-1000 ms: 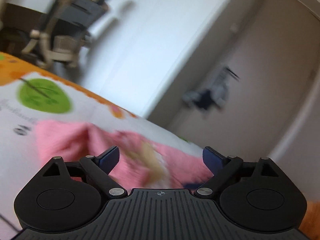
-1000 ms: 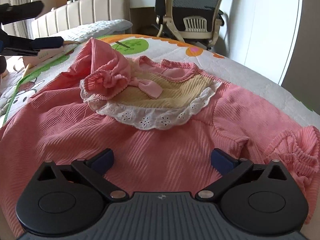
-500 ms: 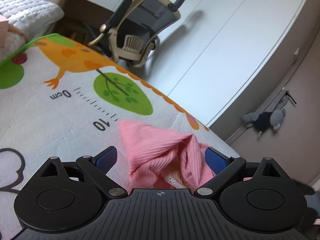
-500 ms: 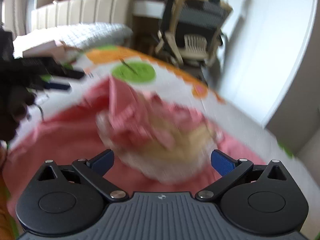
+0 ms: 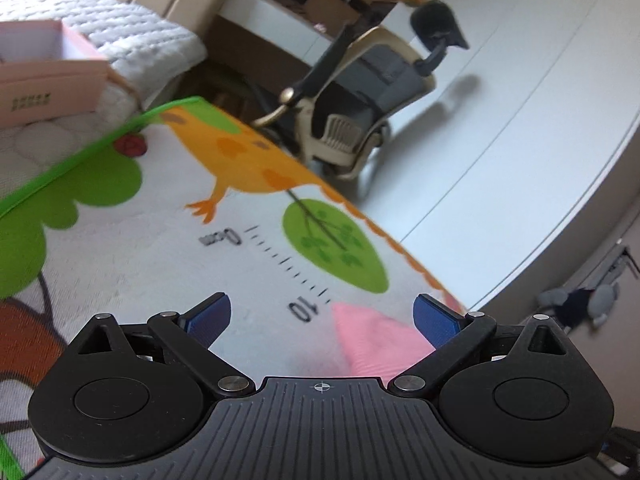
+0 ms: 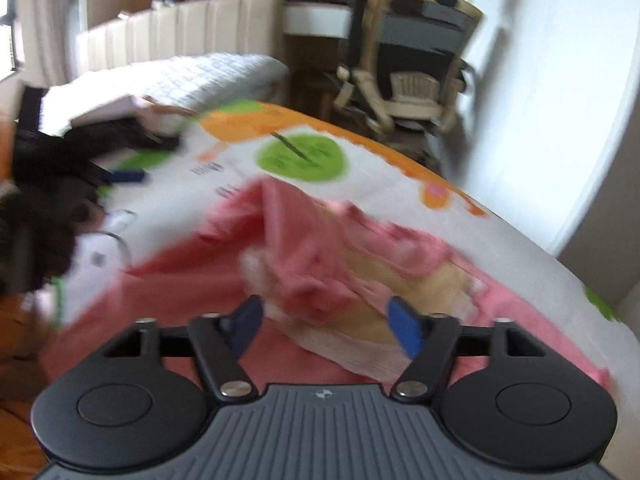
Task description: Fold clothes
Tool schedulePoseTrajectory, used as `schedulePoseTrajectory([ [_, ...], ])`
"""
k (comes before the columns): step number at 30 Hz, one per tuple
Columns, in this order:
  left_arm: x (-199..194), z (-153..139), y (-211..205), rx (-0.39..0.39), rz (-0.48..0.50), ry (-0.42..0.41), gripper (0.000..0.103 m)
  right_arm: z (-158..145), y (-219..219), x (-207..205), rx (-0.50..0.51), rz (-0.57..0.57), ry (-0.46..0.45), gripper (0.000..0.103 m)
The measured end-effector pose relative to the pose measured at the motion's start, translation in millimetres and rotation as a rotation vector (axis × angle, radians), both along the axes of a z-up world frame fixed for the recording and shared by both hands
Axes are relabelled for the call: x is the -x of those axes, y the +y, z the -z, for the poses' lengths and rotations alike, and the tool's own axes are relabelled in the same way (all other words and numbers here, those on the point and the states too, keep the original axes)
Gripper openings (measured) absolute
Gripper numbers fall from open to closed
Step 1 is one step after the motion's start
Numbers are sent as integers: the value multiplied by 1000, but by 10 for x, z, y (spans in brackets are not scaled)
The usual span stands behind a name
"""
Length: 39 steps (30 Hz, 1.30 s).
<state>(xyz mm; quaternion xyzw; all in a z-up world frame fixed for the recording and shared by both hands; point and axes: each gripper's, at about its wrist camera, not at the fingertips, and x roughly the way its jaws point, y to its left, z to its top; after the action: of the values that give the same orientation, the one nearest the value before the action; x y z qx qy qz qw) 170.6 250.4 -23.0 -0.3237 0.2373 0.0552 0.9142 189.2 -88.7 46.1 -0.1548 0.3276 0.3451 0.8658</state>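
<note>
A pink ribbed child's dress (image 6: 208,280) with a cream lace-edged bib (image 6: 360,336) lies on a printed play mat (image 6: 224,160). One sleeve (image 6: 296,240) is folded over its chest. My right gripper (image 6: 325,324) hovers just over the bib, its jaws partly narrowed with nothing clamped; this view is blurred. In the left wrist view only a pink corner of the dress (image 5: 372,340) shows, beside the right fingertip. My left gripper (image 5: 322,316) stands wide open over bare mat (image 5: 160,264). In the right wrist view the left gripper (image 6: 124,176) is off to the left of the dress.
A pink box (image 5: 40,76) and a white quilted bed cover (image 5: 132,40) lie beyond the mat's green edge. An office chair (image 5: 360,92) stands past the far edge, by white cupboard doors. A grey plush toy (image 5: 580,304) hangs at right. A dark blurred hand (image 6: 36,232) is at left.
My left gripper has drawn back leftward off the dress onto bare mat, staying open. My right gripper's jaws have narrowed and its view has lifted and moved in toward the folded sleeve.
</note>
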Motion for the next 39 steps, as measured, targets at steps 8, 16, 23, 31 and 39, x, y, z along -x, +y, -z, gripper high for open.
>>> schedulePoseTrajectory([
  [8,26,-71,-256,-33,121,-25,101,368,498,-493,102,100,46,75],
  [16,-128,170,-676,-144,310,45,102,158,544,-483,264,17,-300,17],
  [23,-175,298,-677,-190,286,96,102,336,285,-750,380,94,-273,28],
  [31,-192,294,-727,-237,293,105,103,320,-361,-961,184,263,-17,54],
  [39,-186,294,-764,-256,292,108,103,87,-474,-997,-129,341,-3,55],
])
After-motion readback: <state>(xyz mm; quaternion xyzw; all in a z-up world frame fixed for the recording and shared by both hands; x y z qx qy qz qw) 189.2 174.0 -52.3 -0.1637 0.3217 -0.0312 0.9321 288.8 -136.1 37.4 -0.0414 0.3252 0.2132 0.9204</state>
